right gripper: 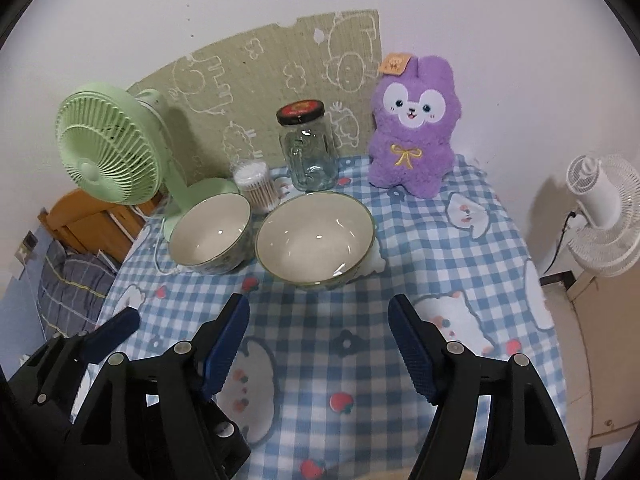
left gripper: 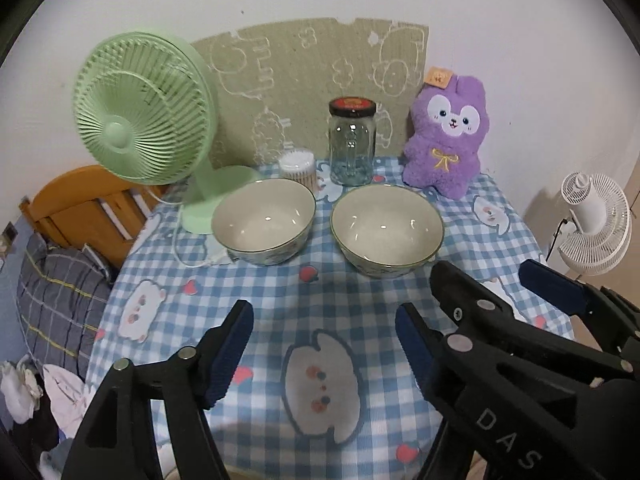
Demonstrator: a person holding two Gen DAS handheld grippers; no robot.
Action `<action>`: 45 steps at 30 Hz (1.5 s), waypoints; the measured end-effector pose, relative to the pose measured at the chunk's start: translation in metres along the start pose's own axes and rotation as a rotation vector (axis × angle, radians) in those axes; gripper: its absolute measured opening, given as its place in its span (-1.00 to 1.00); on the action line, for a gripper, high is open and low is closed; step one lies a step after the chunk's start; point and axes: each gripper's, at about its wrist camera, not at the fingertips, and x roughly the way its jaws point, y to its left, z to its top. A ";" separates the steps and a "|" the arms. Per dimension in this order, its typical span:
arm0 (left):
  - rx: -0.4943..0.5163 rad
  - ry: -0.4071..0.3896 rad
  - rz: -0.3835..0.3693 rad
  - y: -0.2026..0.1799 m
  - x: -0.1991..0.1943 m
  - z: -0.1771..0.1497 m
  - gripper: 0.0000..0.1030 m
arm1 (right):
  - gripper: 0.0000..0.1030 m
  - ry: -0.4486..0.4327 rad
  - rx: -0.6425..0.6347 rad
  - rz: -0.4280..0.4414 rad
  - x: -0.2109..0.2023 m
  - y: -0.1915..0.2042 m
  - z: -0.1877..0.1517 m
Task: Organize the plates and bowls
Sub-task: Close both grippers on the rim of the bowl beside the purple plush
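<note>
Checked blue cloth covers the counter point(left gripper: 240, 304) before us, against a white wall. Nearest, our left claw point(left gripper: 324, 344) and right claw point(right gripper: 318, 344) hover spread wide, holding and touching nothing. Beyond them two bowls, the left bowl point(left gripper: 264, 224) and the right bowl point(left gripper: 386, 230), sit side by side, apart. Behind stand a green fan point(left gripper: 144, 108), glass jar point(left gripper: 352, 144) and purple plush point(left gripper: 444, 136).

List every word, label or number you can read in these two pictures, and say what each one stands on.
"DAS": white letters on the black body of the right hand-held gripper.
Jar lid: red label, print too blurred to read.
Orange tag on the purple plush toy: marks too small to read.
</note>
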 end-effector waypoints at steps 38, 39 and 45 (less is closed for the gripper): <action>-0.084 0.113 0.038 -0.004 0.088 0.052 0.44 | 0.49 0.092 0.024 -0.037 0.084 -0.022 0.058; -0.085 0.122 0.038 -0.004 0.094 0.054 0.42 | 0.49 0.102 0.027 -0.041 0.089 -0.023 0.059; -0.101 0.180 -0.006 -0.007 0.122 0.053 0.07 | 0.49 0.146 0.026 -0.077 0.117 -0.028 0.061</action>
